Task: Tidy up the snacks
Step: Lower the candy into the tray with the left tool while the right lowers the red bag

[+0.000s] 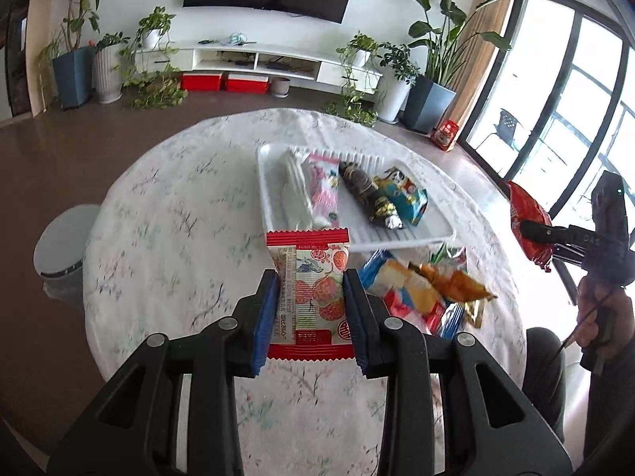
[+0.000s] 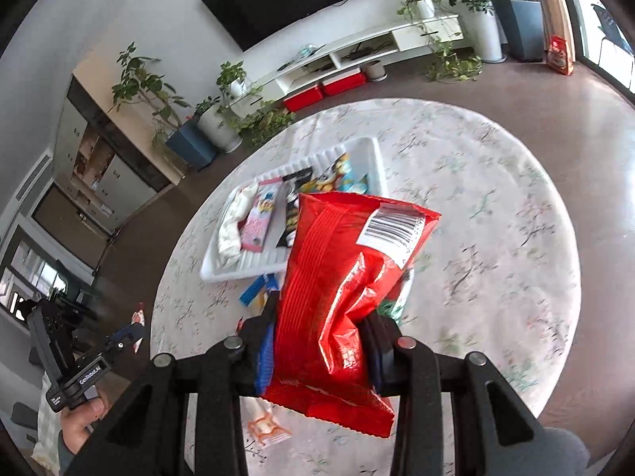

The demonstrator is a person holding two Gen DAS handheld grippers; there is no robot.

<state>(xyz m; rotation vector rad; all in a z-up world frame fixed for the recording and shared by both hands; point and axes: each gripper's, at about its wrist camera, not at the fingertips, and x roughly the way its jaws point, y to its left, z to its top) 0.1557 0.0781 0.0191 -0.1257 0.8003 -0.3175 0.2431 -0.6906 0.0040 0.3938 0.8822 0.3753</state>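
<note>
The left gripper has its jaws clamped on the sides of a red-edged packet, held above the tabletop. The right gripper jaws pinch a red bag near its lower end, above the tray.

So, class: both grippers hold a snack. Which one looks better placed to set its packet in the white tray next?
Probably the left gripper: its red-and-white packet sits just short of the white tray. The right gripper holds its red bag off to the side.
</note>
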